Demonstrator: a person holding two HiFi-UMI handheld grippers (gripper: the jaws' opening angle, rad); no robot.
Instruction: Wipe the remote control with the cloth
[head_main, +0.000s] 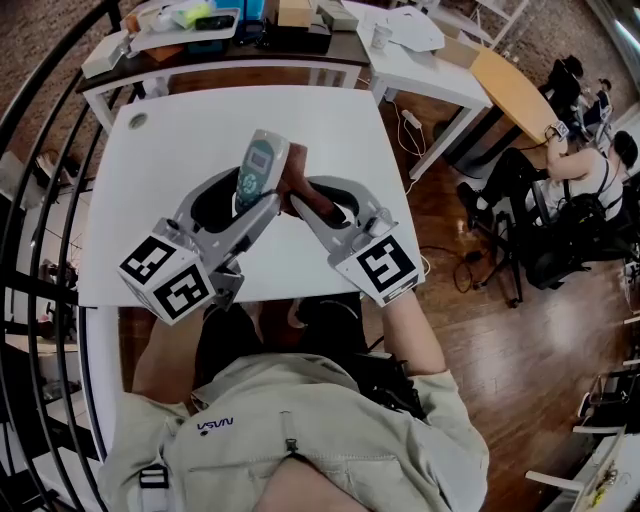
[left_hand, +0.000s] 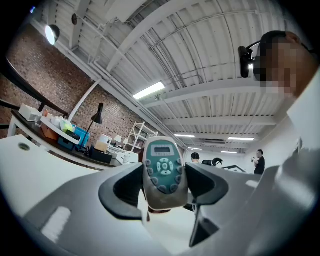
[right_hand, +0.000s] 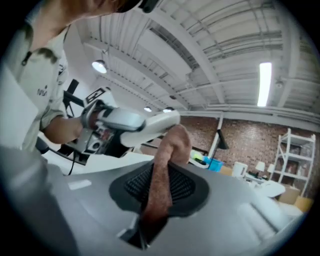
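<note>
Your beige jacket (head_main: 300, 440) is closest. Over the white table (head_main: 180, 130), well in from its edges, your left gripper (head_main: 258, 200) is clamped on the lower end of the grey-green button remote control (head_main: 262, 160), holding it upright. Your right gripper (head_main: 296, 200) is pinched nearly closed on the reddish-brown cloth (head_main: 297, 165), which is pressed against the remote's right side.

bright ceiling strips (left_hand: 149, 90); fisheye edges dark; near parts blurred

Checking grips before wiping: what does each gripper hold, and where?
Left gripper clamps the remote control by its lower sides; right gripper pinches the cloth mid-length.
</note>
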